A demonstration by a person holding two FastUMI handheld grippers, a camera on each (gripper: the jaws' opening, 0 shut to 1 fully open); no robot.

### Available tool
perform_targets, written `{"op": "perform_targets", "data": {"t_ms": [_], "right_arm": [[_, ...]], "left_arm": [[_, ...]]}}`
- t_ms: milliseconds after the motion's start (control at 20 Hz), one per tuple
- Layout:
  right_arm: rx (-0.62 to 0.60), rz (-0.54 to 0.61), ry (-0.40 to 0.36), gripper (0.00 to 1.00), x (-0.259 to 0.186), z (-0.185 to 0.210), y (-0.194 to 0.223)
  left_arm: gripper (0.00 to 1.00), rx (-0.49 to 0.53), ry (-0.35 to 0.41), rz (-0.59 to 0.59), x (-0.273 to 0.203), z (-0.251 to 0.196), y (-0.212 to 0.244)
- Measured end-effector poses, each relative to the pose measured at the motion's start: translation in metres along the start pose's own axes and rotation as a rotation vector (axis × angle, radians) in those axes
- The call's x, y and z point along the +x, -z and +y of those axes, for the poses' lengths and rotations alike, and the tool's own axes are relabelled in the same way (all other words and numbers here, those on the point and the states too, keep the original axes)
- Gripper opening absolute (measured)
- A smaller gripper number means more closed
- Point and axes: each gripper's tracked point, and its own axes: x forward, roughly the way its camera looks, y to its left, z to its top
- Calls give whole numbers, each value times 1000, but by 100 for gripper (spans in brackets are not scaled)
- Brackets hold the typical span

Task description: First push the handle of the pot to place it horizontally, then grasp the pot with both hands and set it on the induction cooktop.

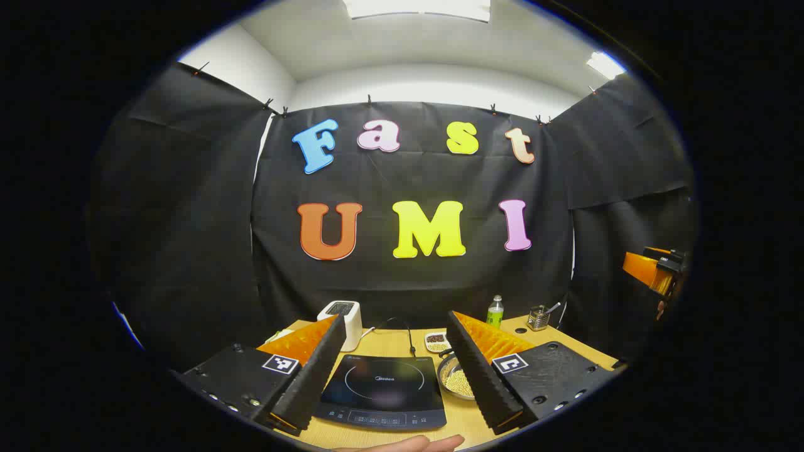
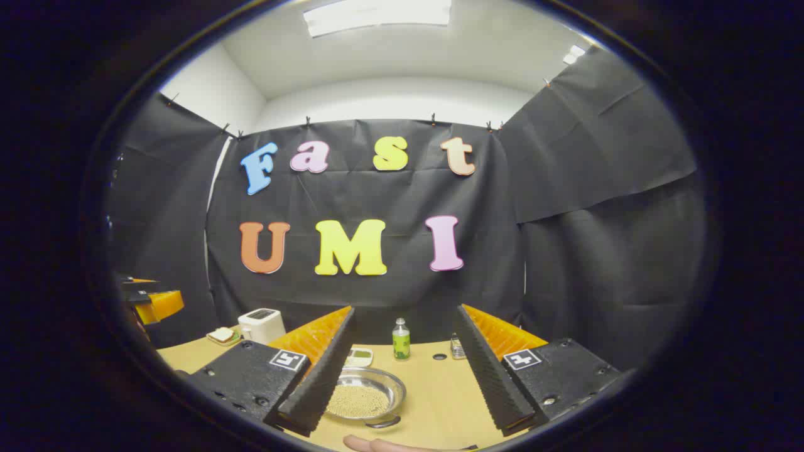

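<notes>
Pot (image 1: 456,376) first, left gripper view: one shallow round steel pan filled with pale beads, standing on the light wooden worktop (image 1: 402,342) just right of the flat black induction cooktop (image 1: 383,389). Left gripper (image 1: 389,376) hovers above the near edge, jaws spread wide, nothing between them. Cooktop lies straight ahead in the gap; pot is partly hidden behind the right-hand finger, so it lies ahead and to the right. Handle not visible from here. Far side of worktop: one white toaster (image 1: 342,321) at left, one small dish of dark bits (image 1: 436,342), one green bottle (image 1: 495,312), one small jar with a spoon (image 1: 537,318). Other gripper shows at far right edge, held high.

Right gripper view: right gripper (image 2: 402,383) also held above the worktop, jaws spread, empty. Pot (image 2: 364,394) sits near, just left of centre in the gap, its left rim tucked behind the left-hand finger. One short dark handle (image 2: 381,423) sticks out at the pot's near rim, pointing toward the camera rather than sideways. Judgement: right gripper is nearer the pot and better placed for the push that swings the handle sideways. Green bottle (image 2: 401,339) stands beyond; toaster (image 2: 260,324) far left.
</notes>
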Motion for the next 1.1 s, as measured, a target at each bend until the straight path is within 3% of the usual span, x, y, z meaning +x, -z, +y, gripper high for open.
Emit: {"op": "perform_targets", "data": {"t_ms": [550, 1100], "right_arm": [[-26, 2, 19, 96, -7, -20, -4], [-43, 51, -22, 96, 12, -3, 30]], "left_arm": [[96, -25, -3, -21, -7, -2, -5], [96, 3, 30, -4, -11, -13, 11]]}}
